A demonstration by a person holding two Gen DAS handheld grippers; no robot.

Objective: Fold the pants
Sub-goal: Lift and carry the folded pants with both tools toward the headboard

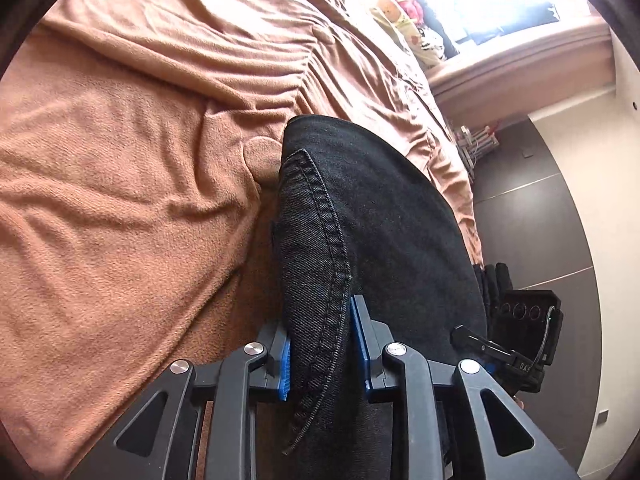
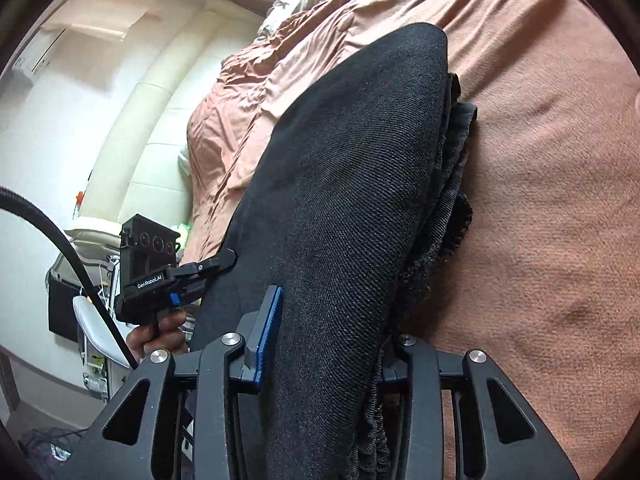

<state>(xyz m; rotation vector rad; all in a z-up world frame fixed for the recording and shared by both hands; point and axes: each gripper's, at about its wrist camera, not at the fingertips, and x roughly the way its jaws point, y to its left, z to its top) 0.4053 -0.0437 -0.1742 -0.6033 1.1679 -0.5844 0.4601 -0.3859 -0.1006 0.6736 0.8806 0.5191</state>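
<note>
Left wrist view first: the left gripper [image 1: 320,344] has its blue pads [image 1: 285,364] clamped on a thick edge of the black pants [image 1: 384,216], a double-stitched seam running right between the jaws. Ahead of the jaws the denim bulges forward over the rumpled brown blanket [image 1: 120,160]. Off to the right of the jaws, the other tool peeks in. Over to the right wrist view: the right gripper [image 2: 332,344] squeezes a stacked bundle of the same pants [image 2: 344,200] (one pad [image 2: 269,332] shows, the other is buried in cloth). Left of these jaws, a hand [image 2: 160,334] grips the left tool's handle, and blanket [image 2: 540,240] spreads right.
</note>
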